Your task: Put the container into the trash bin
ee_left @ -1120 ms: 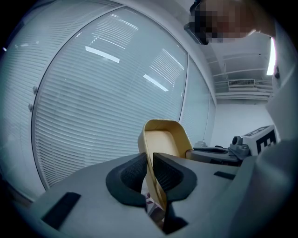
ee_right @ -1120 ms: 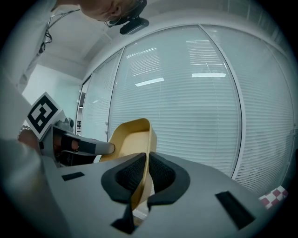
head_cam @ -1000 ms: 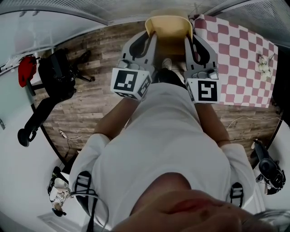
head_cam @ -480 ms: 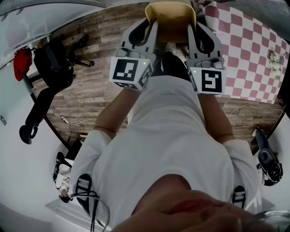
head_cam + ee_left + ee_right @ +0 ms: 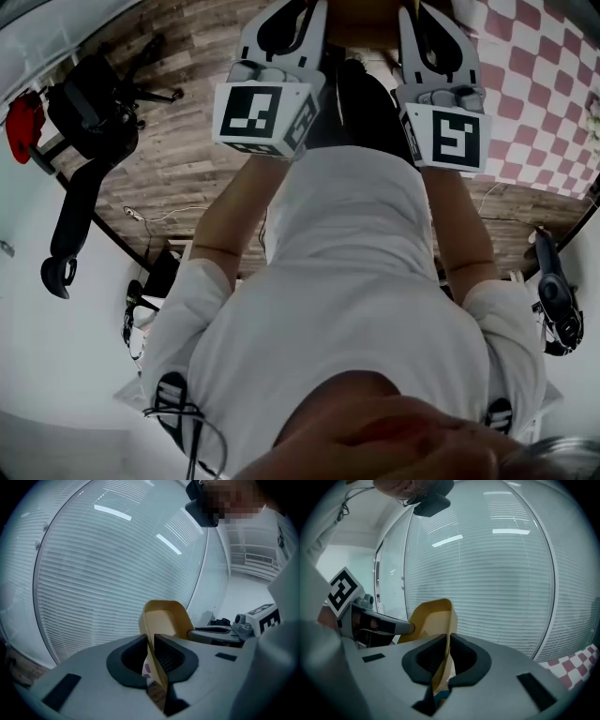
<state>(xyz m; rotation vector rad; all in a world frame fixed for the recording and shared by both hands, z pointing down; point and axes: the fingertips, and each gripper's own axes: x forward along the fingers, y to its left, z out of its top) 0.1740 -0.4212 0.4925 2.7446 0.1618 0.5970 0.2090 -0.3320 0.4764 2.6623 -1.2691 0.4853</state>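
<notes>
**A:** Where was the container [image 5: 164,618]?

**B:** Up in the air, carried between the two grippers. Tan, thin-walled, with an open top. Pale slatted blinds [image 5: 93,573] filled the background behind it. In the head view it was almost wholly cut off by the top edge.

**A:** Left gripper [image 5: 152,660]: what were the jaws doing?

**B:** Clenched on the container's left side wall. In the left gripper view the thin tan edge ran straight down between the dark pads, with no gap on either side.

**A:** And the right gripper [image 5: 446,660]?

**B:** The same on the opposite wall. Its jaws were pinched onto the rim, with the wall sandwiched between the pads. Each gripper view showed the other gripper's tip at the far side of the container.

**A:** How were the arms set?

**B:** Both forearms were stretched forward, side by side. The grippers ran roughly parallel with the marker cubes [image 5: 258,117] facing up at the head camera. The person's white shirt [image 5: 347,309] took up the lower half of that view.

**A:** What else was around?

**B:** Wooden floor [image 5: 178,159] underneath. A red-and-white chequered cloth [image 5: 544,94] lay to the person's right. A black office chair [image 5: 84,122] stood to the left, well apart from the hands.
</notes>
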